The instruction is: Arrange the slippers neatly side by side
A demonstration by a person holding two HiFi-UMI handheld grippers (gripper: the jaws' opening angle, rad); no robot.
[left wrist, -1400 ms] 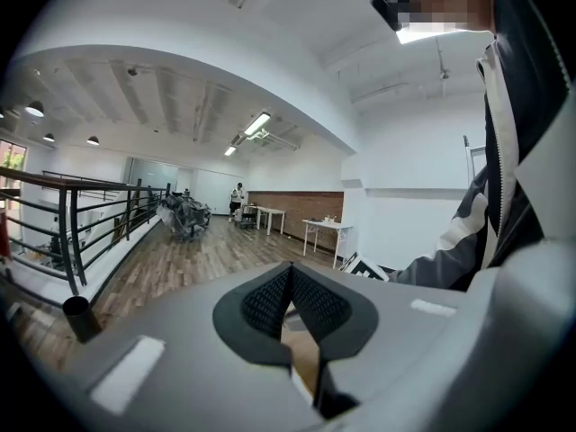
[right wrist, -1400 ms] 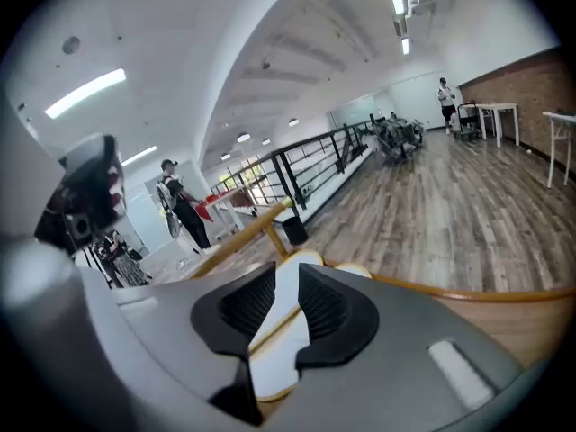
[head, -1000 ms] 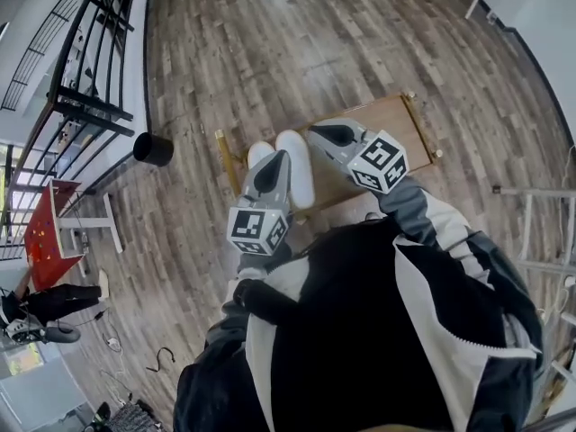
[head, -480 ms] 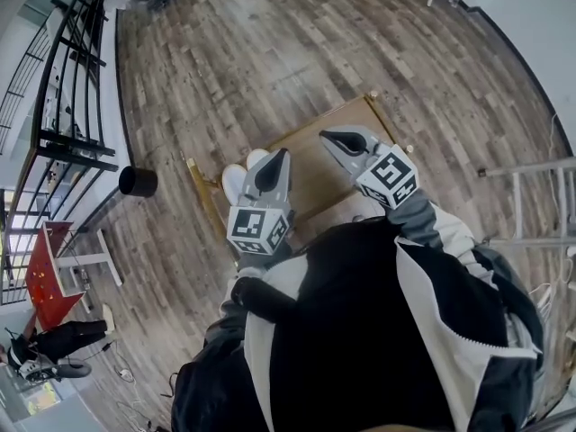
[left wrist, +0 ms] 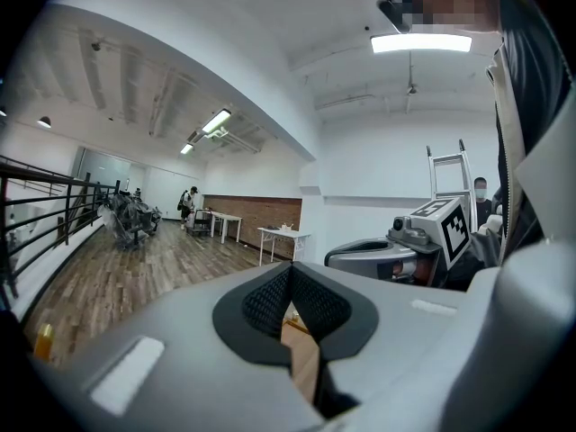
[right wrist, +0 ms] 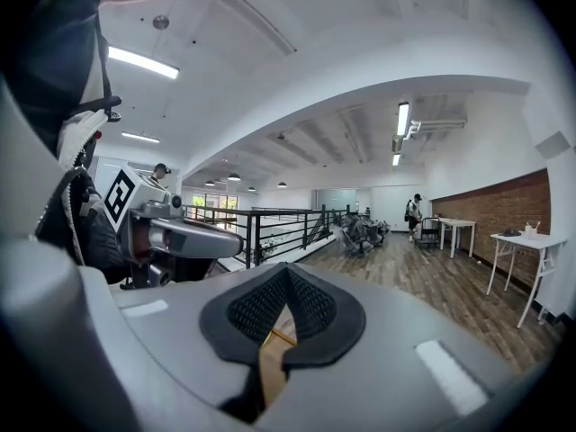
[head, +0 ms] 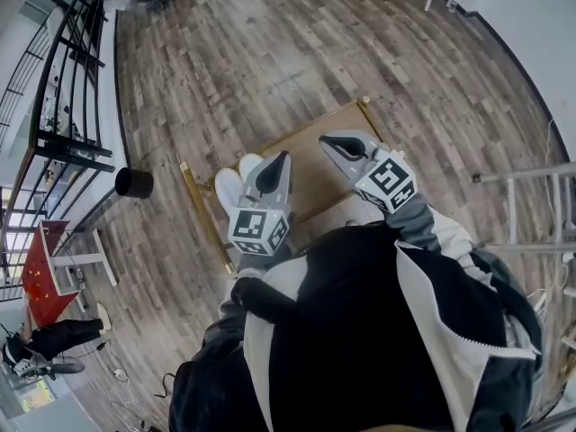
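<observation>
White slippers (head: 230,184) lie side by side at the table's (head: 311,180) left edge.
Left gripper (head: 283,157) and right gripper (head: 326,140) hang above it, fingers pressed together, pinching nothing.

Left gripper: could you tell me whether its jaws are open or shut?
Shut: the left gripper shows its jaws meeting at the tips, nothing between them.

A low wooden stand (head: 317,171) on the plank floor (head: 270,43) bears two white slippers (head: 229,185).
</observation>
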